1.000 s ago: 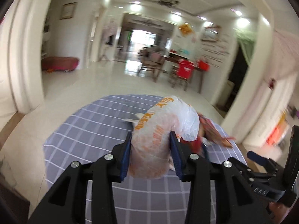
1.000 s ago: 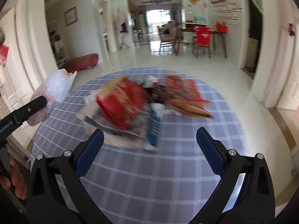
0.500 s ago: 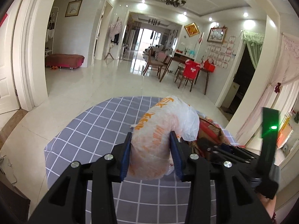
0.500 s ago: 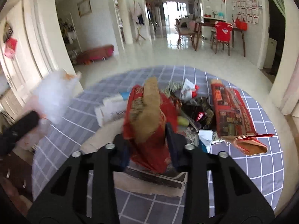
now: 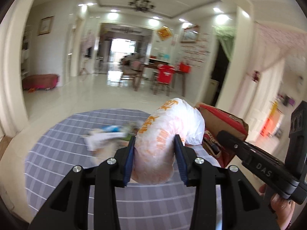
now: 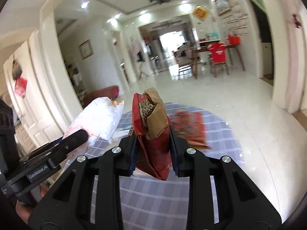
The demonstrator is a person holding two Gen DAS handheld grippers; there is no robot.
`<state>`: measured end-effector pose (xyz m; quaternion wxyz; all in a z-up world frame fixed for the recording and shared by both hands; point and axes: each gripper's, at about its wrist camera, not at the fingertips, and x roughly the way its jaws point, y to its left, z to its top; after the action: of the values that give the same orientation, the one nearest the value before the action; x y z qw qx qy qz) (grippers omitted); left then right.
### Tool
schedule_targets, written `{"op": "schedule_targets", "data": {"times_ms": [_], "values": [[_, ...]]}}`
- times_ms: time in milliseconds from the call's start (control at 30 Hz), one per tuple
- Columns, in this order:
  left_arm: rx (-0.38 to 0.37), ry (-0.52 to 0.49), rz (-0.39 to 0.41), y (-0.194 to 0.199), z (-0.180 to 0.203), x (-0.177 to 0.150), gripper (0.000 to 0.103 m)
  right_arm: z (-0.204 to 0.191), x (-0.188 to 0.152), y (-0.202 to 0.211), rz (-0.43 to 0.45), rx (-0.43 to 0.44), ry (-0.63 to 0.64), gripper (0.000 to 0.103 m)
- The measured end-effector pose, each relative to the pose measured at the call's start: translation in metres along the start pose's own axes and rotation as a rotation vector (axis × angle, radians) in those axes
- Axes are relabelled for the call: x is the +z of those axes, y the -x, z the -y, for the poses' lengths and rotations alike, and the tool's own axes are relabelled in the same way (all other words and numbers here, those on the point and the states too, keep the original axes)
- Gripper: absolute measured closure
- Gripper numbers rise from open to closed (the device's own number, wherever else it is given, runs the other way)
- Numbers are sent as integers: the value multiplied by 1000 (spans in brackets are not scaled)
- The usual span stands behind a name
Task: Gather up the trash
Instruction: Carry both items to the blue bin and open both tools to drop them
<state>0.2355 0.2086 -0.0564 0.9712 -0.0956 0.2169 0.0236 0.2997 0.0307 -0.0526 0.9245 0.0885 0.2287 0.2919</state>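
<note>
The white bag (image 5: 165, 134) with orange print is pinched between the left gripper's (image 5: 155, 157) blue pads, held above the round table (image 5: 63, 153). Just beside it, the right gripper (image 6: 152, 149) clamps a red-and-brown paper bag (image 6: 153, 132), also off the surface. Blurred wrappers (image 5: 107, 136) and a flat red packet (image 6: 190, 124) lie on the grey checked cloth. Beyond, glossy pale floor tiles run to a dining table (image 6: 216, 48) with red-covered chairs, under a chandelier (image 5: 141, 4).

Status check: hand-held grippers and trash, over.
Left hand-held gripper shut on white plastic bag. Right shut on red paper bag. Wrappers remain on checked tablecloth.
</note>
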Motion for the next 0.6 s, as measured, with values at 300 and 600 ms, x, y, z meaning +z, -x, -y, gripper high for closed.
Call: {"op": "schedule_targets", "data": {"times_ms": [300,600], "values": [[-281,-204,-197,-54,187,-52,64,141,-65,122,44,-295,-177,75],[-399,-368,-460,-138,304,-146,64,252,-151,183,13,-565,-394,75]]}}
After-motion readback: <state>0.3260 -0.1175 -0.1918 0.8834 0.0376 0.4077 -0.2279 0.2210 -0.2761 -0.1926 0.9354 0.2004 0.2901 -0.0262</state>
